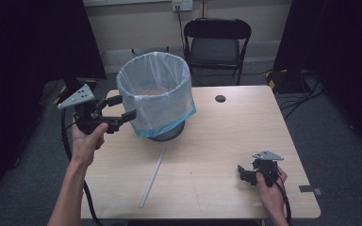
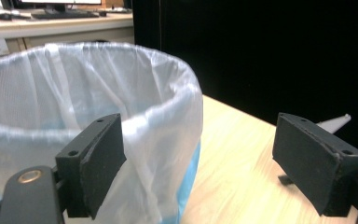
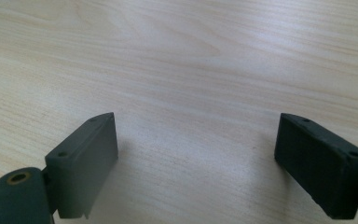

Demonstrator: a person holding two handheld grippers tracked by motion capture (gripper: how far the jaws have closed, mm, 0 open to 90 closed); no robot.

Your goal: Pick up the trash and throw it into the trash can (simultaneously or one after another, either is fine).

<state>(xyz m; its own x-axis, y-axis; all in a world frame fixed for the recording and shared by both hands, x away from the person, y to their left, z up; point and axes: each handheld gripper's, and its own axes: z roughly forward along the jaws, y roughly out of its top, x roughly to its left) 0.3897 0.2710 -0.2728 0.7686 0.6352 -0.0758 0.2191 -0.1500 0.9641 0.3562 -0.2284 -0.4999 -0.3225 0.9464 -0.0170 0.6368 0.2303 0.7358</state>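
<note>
Plastic-lined bin (image 1: 154,94) sits just beside left hand-held gripper (image 1: 122,107).

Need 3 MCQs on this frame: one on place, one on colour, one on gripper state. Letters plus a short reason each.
1. Where does the long pale strip lie?
A. inside the bin
B. on the table, in front of the bin
C. on the chair

2. What colour is the bag's folded-over lower edge?
A. blue
B. red
C. black

3. How does the left hand-held gripper stand?
A. shut on the strip
B. shut on the bag's rim
C. open, beside the bin

Answers:
1 B: the high view shows the strip flat on the table, on the person's side of the bin.
2 A: the hem is blue in the high view and the left gripper view.
3 C: the left gripper view shows its jaws wide apart with nothing between them.
</note>
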